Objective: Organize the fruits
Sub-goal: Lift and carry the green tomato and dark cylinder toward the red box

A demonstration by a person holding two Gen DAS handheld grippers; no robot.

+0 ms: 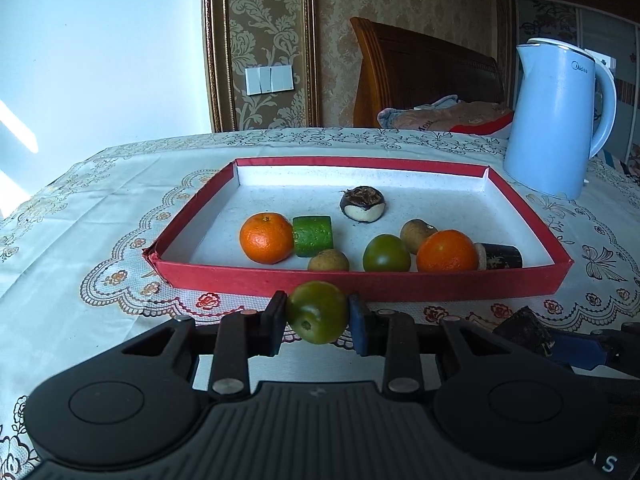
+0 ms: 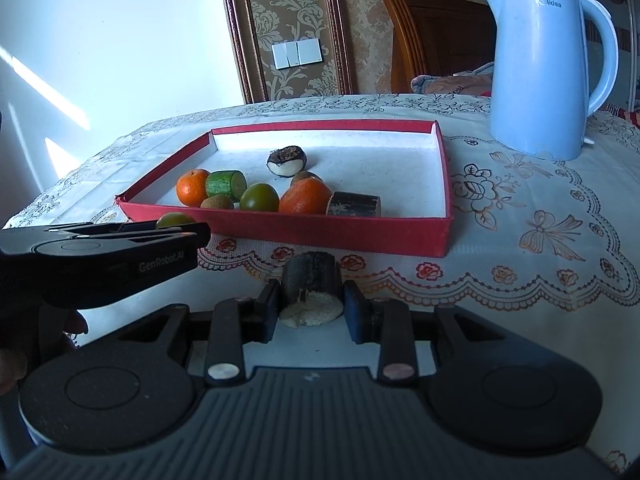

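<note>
**Ana:** Grip check first. The left gripper (image 1: 317, 314) pinches a green plum (image 1: 317, 312) between its pads, just short of the near wall of the red tray (image 1: 360, 280). The right gripper (image 2: 311, 306) is clamped on a dark sugarcane piece (image 2: 311, 280), pale cut end facing the camera, over the tablecloth (image 2: 520, 240) in front of the same wall.

**Ben:** So both loads sit outside the tray, at six o'clock from it. What makes the drop clean?

**Ana:** My call: raise each one clear of that near wall before going forward, then lower it to the tray floor before the fingers part. The plum is round and will likely roll if let go from height. The bare floor from twelve to three o'clock looks the safest landing.

**Ben:** And the cane piece?

**Ana:** Lay it on its side, near its twin at five o'clock. Keep the two grippers apart; they sit close side by side.

**Ben:** Count inside the tray?

**Ana:** Two tangerines (image 1: 267, 237), one green plum (image 1: 386, 254), two brownish longans (image 1: 328, 261), one green cucumber chunk (image 1: 313, 236), one sugarcane piece (image 1: 500, 257), one dark-skinned water chestnut (image 1: 363, 204) towards twelve. Eight inside, two held.

**Ben:** Off to one o'clock, one blue kettle (image 1: 556, 120), well clear.
</note>
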